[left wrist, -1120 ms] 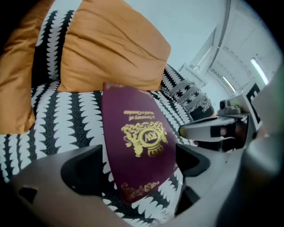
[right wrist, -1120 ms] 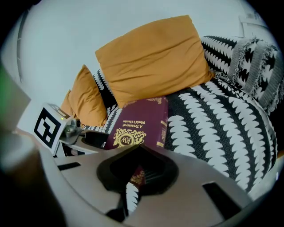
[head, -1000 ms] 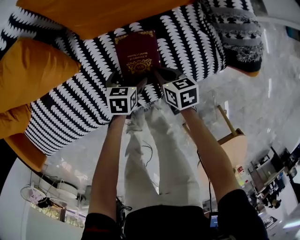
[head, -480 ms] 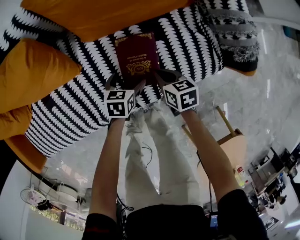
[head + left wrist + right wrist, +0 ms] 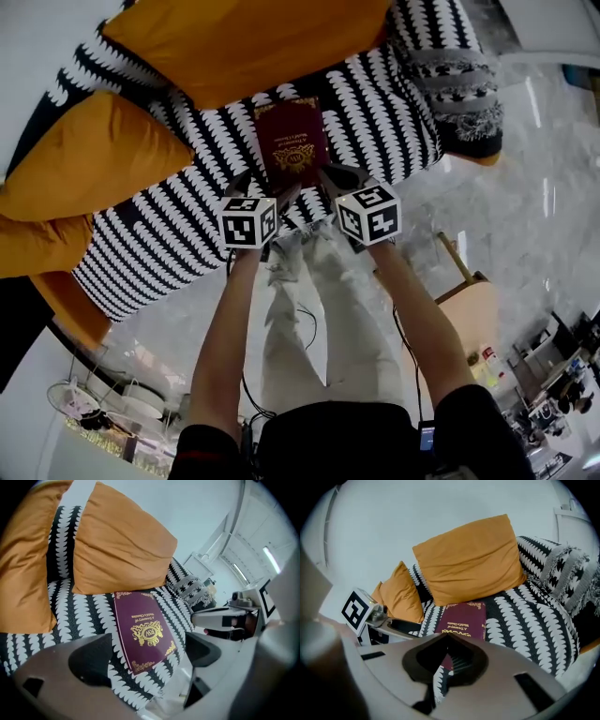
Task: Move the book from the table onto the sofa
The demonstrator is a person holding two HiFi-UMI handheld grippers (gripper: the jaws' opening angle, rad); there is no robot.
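Note:
The dark red book with gold print lies flat on the black-and-white sofa seat, just in front of an orange cushion. My left gripper hovers over the book's near edge. Its jaws stand wide apart and touch nothing. In the left gripper view the book shows between and beyond the jaws of that gripper. My right gripper hangs beside the left one, near the book's right corner, shut and empty. The right gripper view shows the book behind the closed tips of the right gripper.
A second orange cushion leans at the sofa's left end. A fringed patterned throw drapes over the right end. A light wooden piece of furniture stands on the marble floor to my right. My legs are below the grippers.
Both grippers have lifted a little off the book's near edge. The book has stayed flat on the sofa seat.

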